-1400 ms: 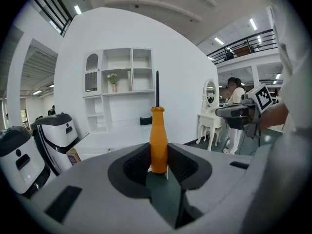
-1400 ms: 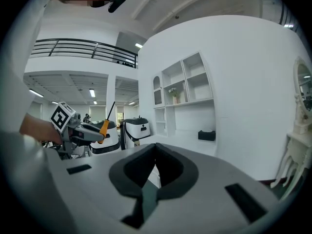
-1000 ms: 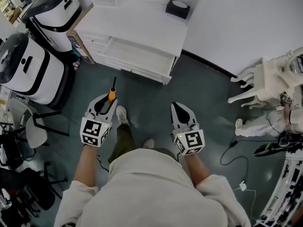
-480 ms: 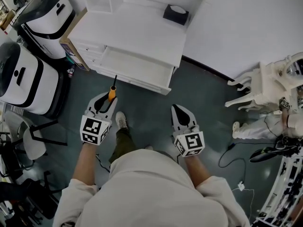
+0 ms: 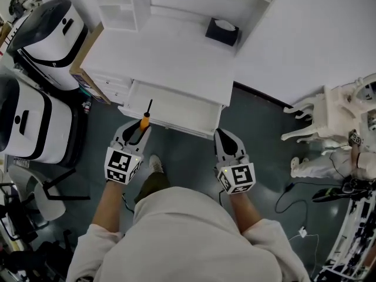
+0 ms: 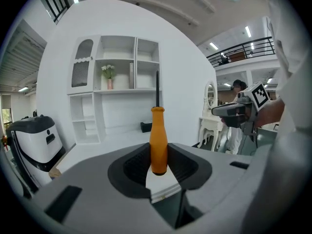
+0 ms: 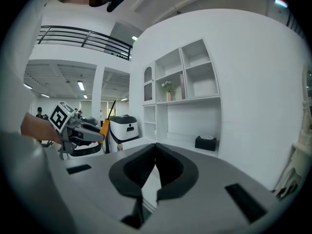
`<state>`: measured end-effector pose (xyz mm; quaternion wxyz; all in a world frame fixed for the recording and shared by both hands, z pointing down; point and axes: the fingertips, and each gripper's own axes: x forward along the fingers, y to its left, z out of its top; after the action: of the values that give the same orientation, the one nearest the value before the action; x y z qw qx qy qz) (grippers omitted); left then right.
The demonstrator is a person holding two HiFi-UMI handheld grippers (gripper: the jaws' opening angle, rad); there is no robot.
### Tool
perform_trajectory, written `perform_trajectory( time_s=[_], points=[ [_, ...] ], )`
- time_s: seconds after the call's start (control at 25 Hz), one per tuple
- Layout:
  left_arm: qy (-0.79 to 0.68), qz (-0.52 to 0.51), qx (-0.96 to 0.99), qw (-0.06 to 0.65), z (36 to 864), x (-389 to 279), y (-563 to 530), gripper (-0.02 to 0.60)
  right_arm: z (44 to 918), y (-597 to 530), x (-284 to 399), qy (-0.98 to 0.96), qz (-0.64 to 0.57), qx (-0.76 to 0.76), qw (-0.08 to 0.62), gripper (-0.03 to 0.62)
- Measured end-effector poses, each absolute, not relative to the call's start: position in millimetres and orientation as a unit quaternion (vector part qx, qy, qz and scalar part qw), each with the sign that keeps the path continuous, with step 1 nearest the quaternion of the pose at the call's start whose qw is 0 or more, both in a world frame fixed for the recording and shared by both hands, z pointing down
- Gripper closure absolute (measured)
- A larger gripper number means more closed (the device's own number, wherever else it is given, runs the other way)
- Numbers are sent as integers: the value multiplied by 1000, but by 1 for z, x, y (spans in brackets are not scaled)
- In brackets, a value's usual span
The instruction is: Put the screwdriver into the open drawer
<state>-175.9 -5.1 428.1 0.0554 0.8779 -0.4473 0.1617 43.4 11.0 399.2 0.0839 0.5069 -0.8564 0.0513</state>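
My left gripper point(image 5: 140, 128) is shut on a screwdriver point(image 5: 145, 118) with an orange handle point(image 6: 158, 139) and a black shaft that points forward and up. Its tip reaches over the front edge of the open white drawer point(image 5: 176, 111), which juts from a white desk point(image 5: 164, 49). The right gripper point(image 5: 226, 137) hangs level with the left one, just before the drawer's right front corner, its jaws shut with nothing between them. In the right gripper view the left gripper point(image 7: 97, 133) shows at the left with the screwdriver point(image 7: 104, 128) in it.
Two white and black machines point(image 5: 41, 34) stand at the left of the desk. A black tissue box point(image 5: 222, 31) sits on the desk's back right, under white shelves point(image 6: 114, 89). A white ornate table point(image 5: 332, 113) and cables point(image 5: 294, 207) lie at the right on the dark floor.
Both grippers and the person have come forward to the desk. The screwdriver's tip, which was short of the drawer, now reaches over its front edge. The grip is unchanged.
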Motion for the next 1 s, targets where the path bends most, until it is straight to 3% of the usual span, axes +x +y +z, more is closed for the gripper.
perform_trajectory(
  time_s=[0.52,1.0],
  points=[
    [-393,162,904,50,418,-201,-101,474,384,-79,9,-829,54,550,84,589],
    [-418,197,886,42,438,-186,-129,472,404,-117,25,-857,68,503,91,590]
  ],
)
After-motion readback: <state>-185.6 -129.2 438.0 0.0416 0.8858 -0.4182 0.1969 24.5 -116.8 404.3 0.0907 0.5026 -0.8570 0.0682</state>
